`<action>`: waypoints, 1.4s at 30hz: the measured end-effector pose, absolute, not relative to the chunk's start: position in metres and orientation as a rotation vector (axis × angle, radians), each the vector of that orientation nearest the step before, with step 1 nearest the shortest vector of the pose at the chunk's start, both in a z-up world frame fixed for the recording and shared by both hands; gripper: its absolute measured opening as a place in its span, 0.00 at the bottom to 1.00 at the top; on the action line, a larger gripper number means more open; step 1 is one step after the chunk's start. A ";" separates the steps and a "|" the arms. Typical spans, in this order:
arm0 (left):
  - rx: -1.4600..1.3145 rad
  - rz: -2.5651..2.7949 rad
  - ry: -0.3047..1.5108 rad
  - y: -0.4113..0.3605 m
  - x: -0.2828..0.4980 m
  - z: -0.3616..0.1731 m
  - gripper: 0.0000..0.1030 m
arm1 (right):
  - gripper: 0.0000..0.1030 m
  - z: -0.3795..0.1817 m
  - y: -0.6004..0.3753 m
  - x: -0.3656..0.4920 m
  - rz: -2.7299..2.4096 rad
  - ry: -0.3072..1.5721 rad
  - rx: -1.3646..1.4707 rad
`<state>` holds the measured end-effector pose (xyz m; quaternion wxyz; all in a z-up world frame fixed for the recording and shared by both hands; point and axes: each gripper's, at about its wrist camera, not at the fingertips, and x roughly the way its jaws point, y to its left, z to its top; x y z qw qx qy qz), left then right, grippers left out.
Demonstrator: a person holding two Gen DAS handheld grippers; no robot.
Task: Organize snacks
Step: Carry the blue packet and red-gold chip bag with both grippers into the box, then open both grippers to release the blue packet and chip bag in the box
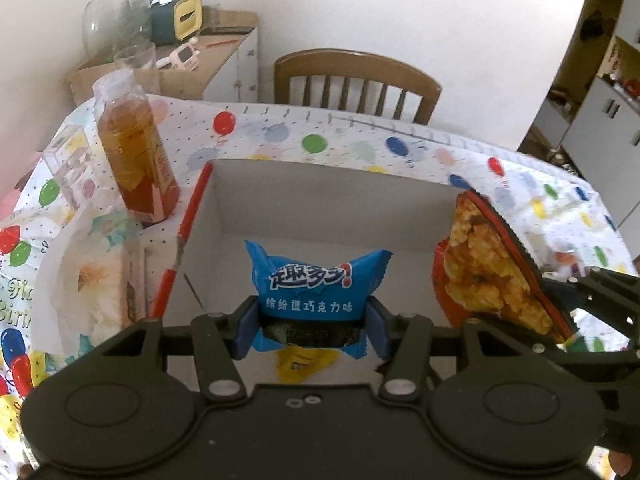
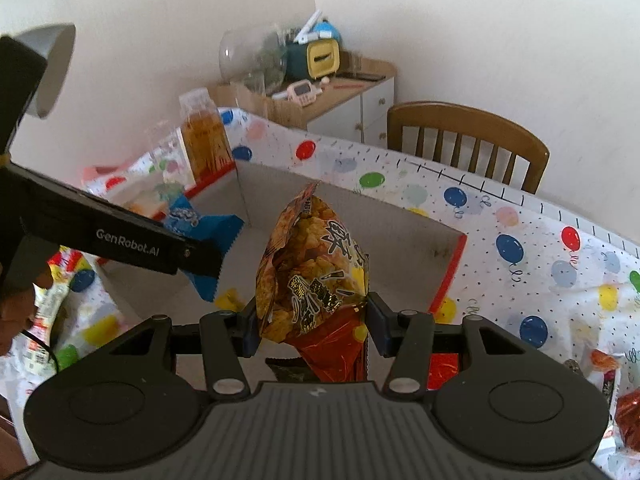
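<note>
— Left gripper [image 1: 310, 322]?
— Jaws clamped on blue cookie packet [image 1: 316, 288], above open white box [image 1: 224, 200].
— Right gripper [image 2: 314, 326]?
— Jaws gripping orange crisp bag [image 2: 316, 264], held upright over same box, near the right wall.

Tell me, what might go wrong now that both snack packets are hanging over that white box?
1. The left gripper pinches the blue foil biscuit packet only near its lower part; it could slip out or tip.
2. The right gripper holds the orange crisp bag close beside the blue packet; the two may collide over the white cardboard box.
3. The amber drink bottle stands right by the box's red-edged wall; a sideways swing might topple it.
</note>
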<state>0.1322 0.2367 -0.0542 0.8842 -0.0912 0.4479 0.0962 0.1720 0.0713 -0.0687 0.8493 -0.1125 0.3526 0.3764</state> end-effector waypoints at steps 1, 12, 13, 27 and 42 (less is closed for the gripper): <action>-0.184 0.205 0.938 0.238 0.135 -0.056 0.51 | 0.50 -0.071 0.075 0.173 0.791 0.746 -0.250; -0.181 0.256 1.012 0.250 0.162 -0.086 0.51 | 0.50 -0.098 0.101 0.181 0.785 0.794 -0.347; -0.180 0.255 1.020 0.250 0.165 -0.089 0.51 | 0.50 -0.099 0.102 0.182 0.783 0.800 -0.352; -0.151 0.230 1.094 0.242 0.176 -0.115 0.52 | 0.51 -0.111 0.105 0.182 0.763 0.838 -0.378; -0.150 0.233 1.057 0.240 0.167 -0.105 0.71 | 0.65 -0.093 0.087 0.177 0.770 0.814 -0.283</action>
